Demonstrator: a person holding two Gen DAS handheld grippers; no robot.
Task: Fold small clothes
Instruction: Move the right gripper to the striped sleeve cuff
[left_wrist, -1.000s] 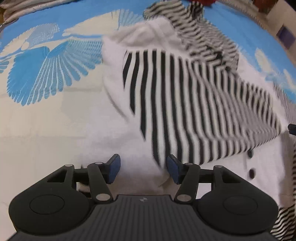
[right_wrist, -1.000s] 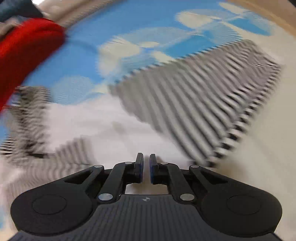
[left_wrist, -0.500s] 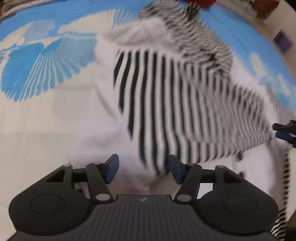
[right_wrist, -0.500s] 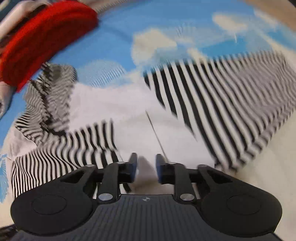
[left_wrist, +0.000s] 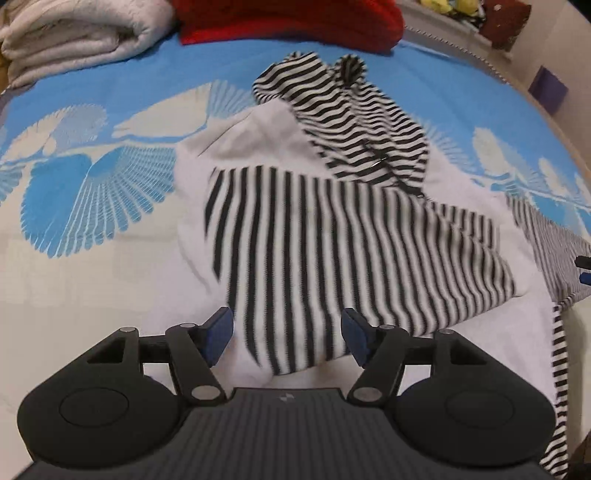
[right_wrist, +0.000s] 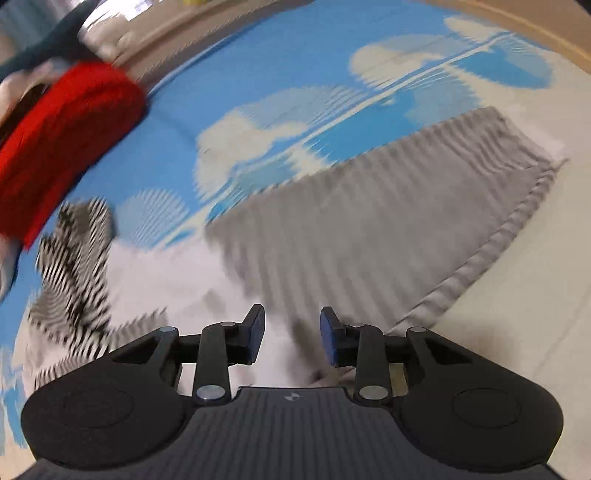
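Striped clothes (left_wrist: 332, 236) lie spread on the bed (left_wrist: 92, 280) right under my left tool (left_wrist: 287, 334), whose sides are opening with nothing pinched, while my right tool (right_wrist: 291, 334), opening and empty too, is over the striped end.

A blue bedspread (left_wrist: 155, 77) printed with cream-and-blue fan shapes covers the bed. At 11 o'clock in the left wrist view lies a folded white blanket (left_wrist: 74, 33); at 12, a red blanket (left_wrist: 288, 18). A pale wall (left_wrist: 554, 55) rises at 2 o'clock.
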